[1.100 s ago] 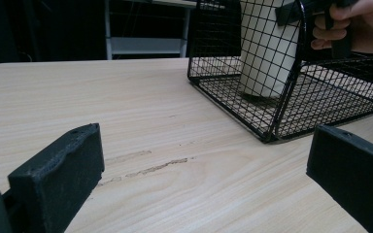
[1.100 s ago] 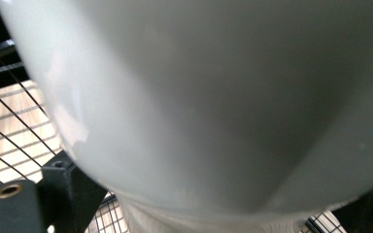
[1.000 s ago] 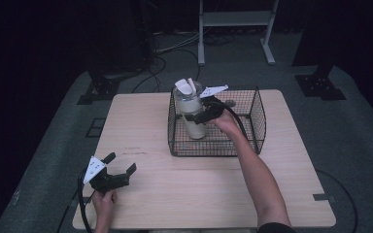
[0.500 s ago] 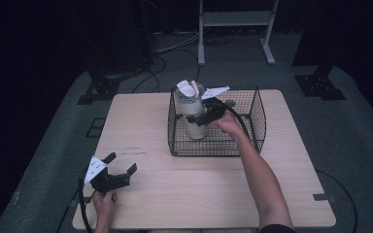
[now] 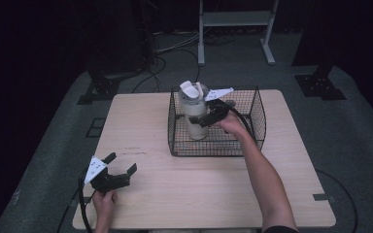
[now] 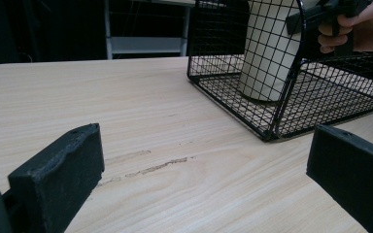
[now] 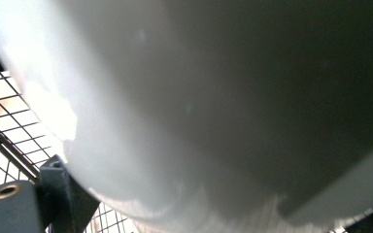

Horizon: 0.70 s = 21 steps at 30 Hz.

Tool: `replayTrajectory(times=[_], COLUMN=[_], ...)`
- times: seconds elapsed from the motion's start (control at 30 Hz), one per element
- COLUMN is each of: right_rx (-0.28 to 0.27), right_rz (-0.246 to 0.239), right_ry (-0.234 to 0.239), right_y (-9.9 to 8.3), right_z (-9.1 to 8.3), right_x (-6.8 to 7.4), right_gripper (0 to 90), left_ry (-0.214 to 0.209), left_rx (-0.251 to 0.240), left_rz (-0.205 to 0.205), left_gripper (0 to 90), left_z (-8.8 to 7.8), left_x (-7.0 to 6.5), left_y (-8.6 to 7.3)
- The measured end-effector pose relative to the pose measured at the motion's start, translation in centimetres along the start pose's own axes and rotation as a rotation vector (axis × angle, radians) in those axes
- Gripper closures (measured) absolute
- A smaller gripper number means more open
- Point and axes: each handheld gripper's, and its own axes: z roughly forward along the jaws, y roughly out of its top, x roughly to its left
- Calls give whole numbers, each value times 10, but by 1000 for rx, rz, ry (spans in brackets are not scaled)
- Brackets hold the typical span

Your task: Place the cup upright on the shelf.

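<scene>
Light wood-grain rectangular table with rounded corners, surface scuffed with a faint streak near the middle-left. On the far half toward the right sits a black wire-mesh rectangular basket, open top, near side facing the person; seen from the left gripper view its near corner post and mesh floor rest flat on the wood. Inside the basket's left part stands a cream-white cylindrical bottle with a flip-top lid, upright, base on the mesh floor, close to the left wall, smooth matte sides. Right gripper reaches into the basket from the right, black jaws clamped around the bottle's body about mid-height, grey three-cornered plate above it; in the right gripper view the pale curved bottle wall presses right against the camera, blurred, with one dark jaw at the lower left and mesh behind. Left gripper sits at the near-left of the table, well apart from the basket, jaws spread wide with nothing between them, black ribbed pads over bare wood. Open tabletop lies between the left gripper and the basket; the right half of the basket is free.
</scene>
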Motion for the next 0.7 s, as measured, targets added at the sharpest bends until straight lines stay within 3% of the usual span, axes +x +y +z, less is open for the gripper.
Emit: replayTrajectory(times=[0.7], right_rx=[24], right_rz=[-8], right_ry=[-6], right_y=[-8], right_z=[-17], right_x=[-2], right_gripper=[75], left_ry=[2], left_rx=[0], left_rz=[4], left_gripper=[0], left_z=[1], left_x=[-1], left_y=[0])
